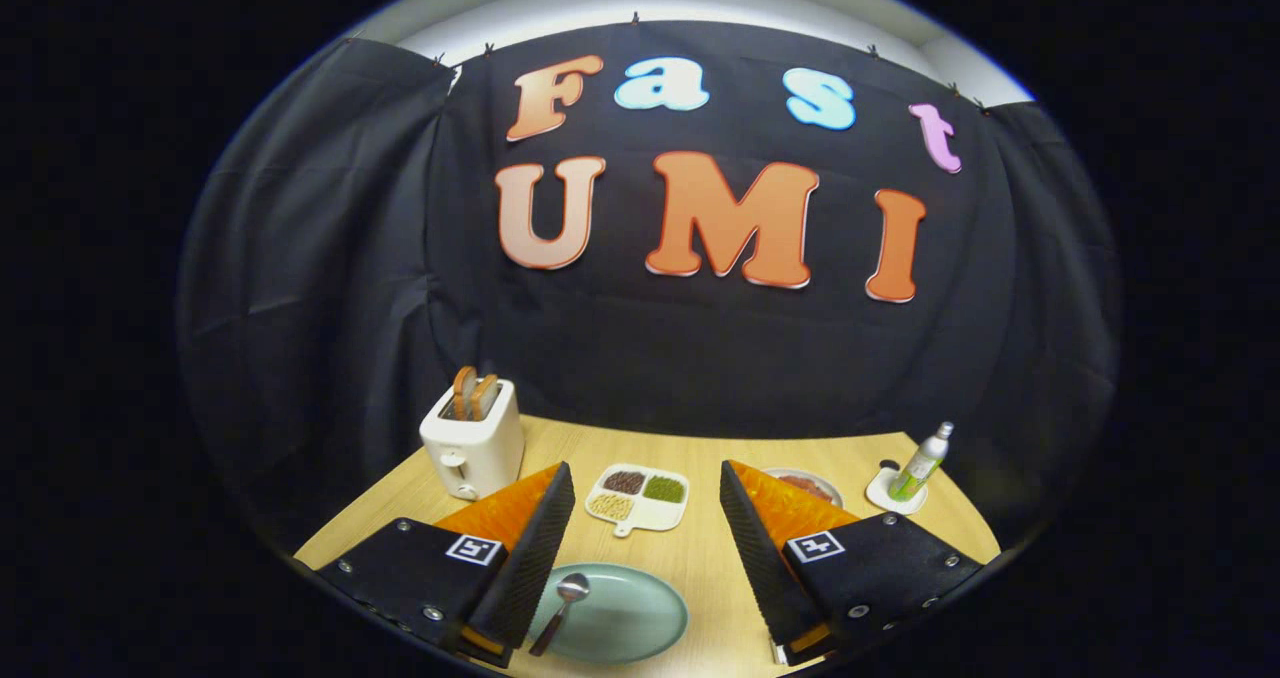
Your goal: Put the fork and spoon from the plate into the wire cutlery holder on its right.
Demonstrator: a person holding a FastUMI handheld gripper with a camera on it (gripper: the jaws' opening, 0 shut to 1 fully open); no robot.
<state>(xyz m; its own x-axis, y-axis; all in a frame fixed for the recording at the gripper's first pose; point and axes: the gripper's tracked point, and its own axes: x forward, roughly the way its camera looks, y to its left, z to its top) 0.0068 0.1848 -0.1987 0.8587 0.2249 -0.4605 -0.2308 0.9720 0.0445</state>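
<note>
- Right now the tongs [647, 518] stand wide apart with nothing between them, held above the near part of the counter [700, 558].
- Low and toward the left finger lies the spoon [562, 610] on the pale green plate [630, 623]; its bowl points away from the camera and its handle runs back under the left finger's tip, so its long axis lies nearly along the fingers, leaning a little leftward.
- I see no fork on the visible part of the plate; the left finger covers that plate's left edge, so I cannot tell whether it hides there.
- Judging by this, the coming move calls for a drop downward and a slight shift left to bring the spoon's handle between the fingers.
- Past the right finger sits a round dish [805, 483] with something reddish, partly hidden; whether the wire holder is near it I cannot tell.
- Beyond the gap rests a white divided tray [640, 498] of beans and grains.
- Farther left stands a white toaster [473, 440] with bread in its slots, and far right a green bottle [920, 463] on a small white stand.
- Light wood grain, flat and bare around the plate.
</note>
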